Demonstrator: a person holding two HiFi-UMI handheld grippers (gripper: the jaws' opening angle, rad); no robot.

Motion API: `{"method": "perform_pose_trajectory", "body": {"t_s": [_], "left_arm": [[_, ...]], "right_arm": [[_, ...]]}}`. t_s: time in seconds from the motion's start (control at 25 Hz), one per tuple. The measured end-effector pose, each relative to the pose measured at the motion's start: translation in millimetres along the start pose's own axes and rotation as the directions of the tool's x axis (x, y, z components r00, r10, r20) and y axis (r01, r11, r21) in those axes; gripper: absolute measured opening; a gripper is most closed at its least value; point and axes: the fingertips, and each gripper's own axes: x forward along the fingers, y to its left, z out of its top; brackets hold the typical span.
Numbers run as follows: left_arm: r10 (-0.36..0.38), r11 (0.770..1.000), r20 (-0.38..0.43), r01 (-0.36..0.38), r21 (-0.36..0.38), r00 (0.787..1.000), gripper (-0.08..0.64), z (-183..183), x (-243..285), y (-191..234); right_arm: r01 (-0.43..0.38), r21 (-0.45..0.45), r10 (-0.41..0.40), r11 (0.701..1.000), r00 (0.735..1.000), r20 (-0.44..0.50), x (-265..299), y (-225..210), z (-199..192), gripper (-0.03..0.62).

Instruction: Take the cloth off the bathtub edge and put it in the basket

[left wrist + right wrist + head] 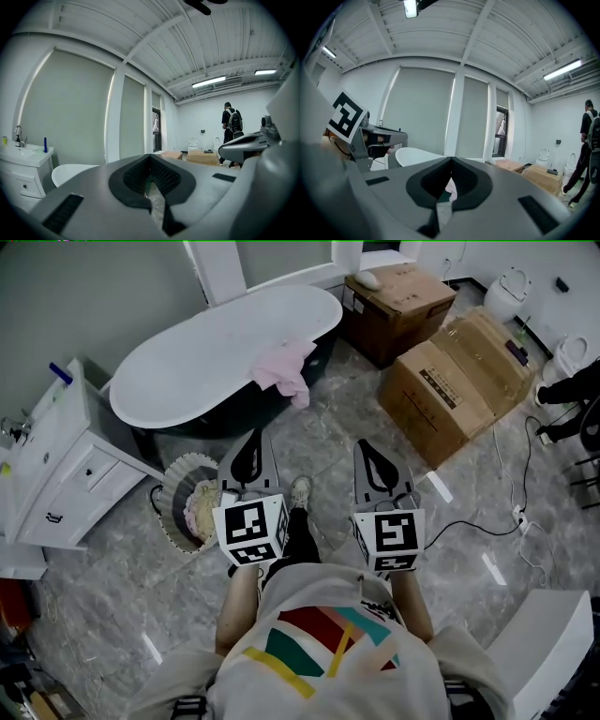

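Note:
A pink cloth [286, 368] hangs over the near rim of the white bathtub [206, 352], a floor's stretch ahead of both grippers. A round frilled basket [180, 486] with pale cloth inside stands on the floor left of my left gripper [253, 440]. That gripper is shut and empty, held level in front of the person. My right gripper [372, 448] is beside it, also shut and empty. In the right gripper view a sliver of the pink cloth [451, 186] shows past the closed jaws, with the bathtub [417, 156] behind. The left gripper view has the bathtub [75, 171] at left.
A white vanity [56, 465] with a sink stands at left. Two cardboard boxes [459, 381] [398, 306] sit at right of the tub. A cable [497, 521] trails on the marble floor. White toilets [511, 292] and a person [232, 129] are at the far right.

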Motion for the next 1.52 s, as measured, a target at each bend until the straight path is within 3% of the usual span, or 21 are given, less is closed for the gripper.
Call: {"method": "perform_pose_trajectory", "body": {"t_s": [0.2, 0.44, 0.68, 0.92, 1.52], "left_arm": [[0.007, 1.000, -0.005, -0.007, 0.019, 1.000, 0.018, 0.9, 22.7, 5.8], [0.020, 0.999, -0.053, -0.017, 0.051, 0.998, 0.018, -6.5, 59.2, 12.4], [0.013, 0.999, -0.046, -0.010, 0.048, 0.999, 0.018, -0.2, 107.9, 25.7], [0.012, 0.999, -0.054, -0.013, -0.035, 0.998, 0.018, 7.9, 176.5, 54.7], [0.036, 0.997, -0.068, -0.040, -0.066, 0.997, 0.018, 6.6, 318.0, 130.0]], "right_arm": [[0.008, 0.018, -0.008, 1.000, 1.000, 0.006, 19.3, -12.2, -3.2, 0.012], [-0.028, 0.109, 0.030, 0.994, 0.999, -0.015, 53.6, -21.7, -15.0, 0.012], [-0.017, 0.162, 0.018, 0.987, 1.000, -0.003, 113.4, -42.7, -8.3, 0.012], [-0.034, 0.149, 0.041, 0.988, 0.998, -0.046, 180.5, -55.8, -2.0, 0.012], [-0.083, 0.121, 0.097, 0.989, 0.988, -0.117, 338.8, -64.3, 11.1, 0.012]]}}
